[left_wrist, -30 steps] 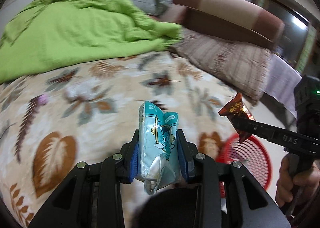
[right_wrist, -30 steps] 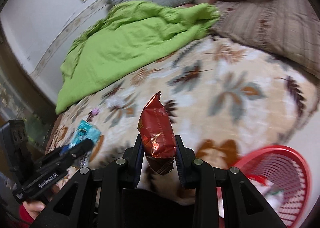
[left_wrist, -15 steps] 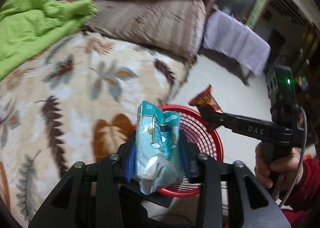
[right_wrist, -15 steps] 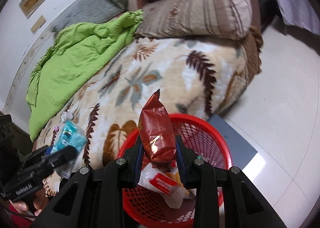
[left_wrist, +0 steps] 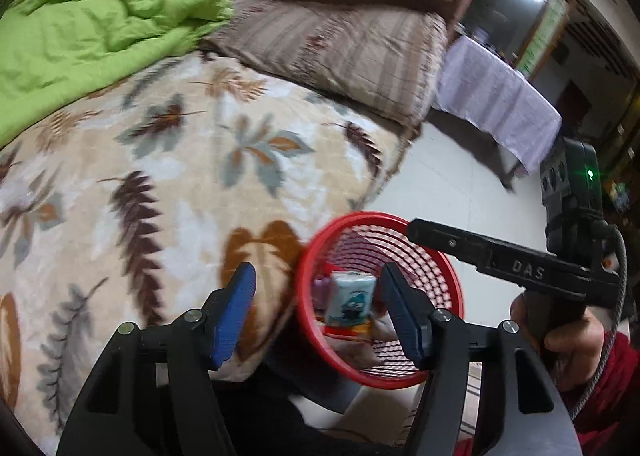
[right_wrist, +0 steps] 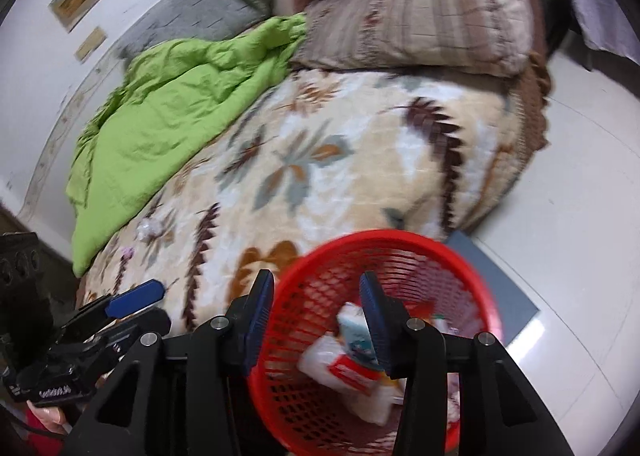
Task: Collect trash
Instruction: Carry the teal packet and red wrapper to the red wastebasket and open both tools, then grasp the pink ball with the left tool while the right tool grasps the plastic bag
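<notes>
A red mesh basket (left_wrist: 452, 284) (right_wrist: 320, 284) stands on the floor beside the bed. The light blue wrapper (left_wrist: 349, 302) (right_wrist: 356, 332) lies inside it among other trash, including a white and red packet (right_wrist: 344, 368). My left gripper (left_wrist: 316, 308) is open and empty above the basket's left rim. My right gripper (right_wrist: 316, 316) is open and empty over the basket; it also shows in the left wrist view (left_wrist: 500, 260). The red-brown wrapper is not visible. Two small bits of trash (right_wrist: 148, 230) lie on the blanket near the green quilt.
The bed has a leaf-patterned blanket (left_wrist: 160, 176), a green quilt (right_wrist: 168, 112) and a striped pillow (left_wrist: 340, 48). A grey mat (right_wrist: 500, 288) lies on the white floor behind the basket. A covered table (left_wrist: 492, 96) stands far right.
Both grippers swung from over the bed to above the basket, then opened. The blue wrapper dropped into the basket, and the red-brown wrapper has left my right gripper.
</notes>
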Demonstrator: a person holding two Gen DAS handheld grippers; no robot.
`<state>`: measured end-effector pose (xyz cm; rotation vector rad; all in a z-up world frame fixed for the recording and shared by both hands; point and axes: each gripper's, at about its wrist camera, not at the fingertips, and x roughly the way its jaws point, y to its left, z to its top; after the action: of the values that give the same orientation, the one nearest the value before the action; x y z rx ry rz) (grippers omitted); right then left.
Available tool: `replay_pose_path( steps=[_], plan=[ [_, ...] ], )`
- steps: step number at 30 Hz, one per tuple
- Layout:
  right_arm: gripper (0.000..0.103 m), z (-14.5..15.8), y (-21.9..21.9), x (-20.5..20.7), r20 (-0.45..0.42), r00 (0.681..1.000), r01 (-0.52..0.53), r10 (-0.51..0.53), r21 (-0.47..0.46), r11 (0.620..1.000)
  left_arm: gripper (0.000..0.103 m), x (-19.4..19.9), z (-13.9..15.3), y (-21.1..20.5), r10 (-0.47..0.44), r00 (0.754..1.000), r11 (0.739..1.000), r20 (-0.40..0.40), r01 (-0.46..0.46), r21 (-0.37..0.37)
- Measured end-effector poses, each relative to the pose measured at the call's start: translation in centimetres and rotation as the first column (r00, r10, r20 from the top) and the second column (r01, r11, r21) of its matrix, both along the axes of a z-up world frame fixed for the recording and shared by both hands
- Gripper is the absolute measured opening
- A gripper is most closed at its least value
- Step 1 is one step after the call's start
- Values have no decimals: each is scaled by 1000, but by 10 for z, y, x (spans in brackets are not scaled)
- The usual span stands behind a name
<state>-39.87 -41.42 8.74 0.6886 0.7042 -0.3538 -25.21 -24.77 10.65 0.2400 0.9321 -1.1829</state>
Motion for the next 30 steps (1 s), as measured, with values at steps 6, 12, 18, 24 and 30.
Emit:
replay_pose_path(
  steps=[6, 12, 18, 24, 30],
  plan=[
    [48, 7, 31, 56, 12, 990, -139, 139, -6, 990, 64, 49, 10, 55, 173, 985, 984, -20, -174, -37],
    [51, 12, 72, 126, 22, 952, -304, 304, -15, 953, 64, 103, 14, 125, 360, 932, 931, -35, -361, -58],
    [55, 14, 118, 198, 18, 899, -437, 438, -46, 898, 64, 148, 9, 191, 535, 844, 843, -17, -536, -41],
    [64, 8, 153, 268, -5, 848, -528, 530, -85, 845, 64, 188, -3, 240, 666, 746, 746, 8, -666, -8],
    [68, -2, 170, 342, -19, 828, -560, 561, -91, 824, 65, 234, -20, 266, 749, 662, 662, 19, -749, 20]
  ],
)
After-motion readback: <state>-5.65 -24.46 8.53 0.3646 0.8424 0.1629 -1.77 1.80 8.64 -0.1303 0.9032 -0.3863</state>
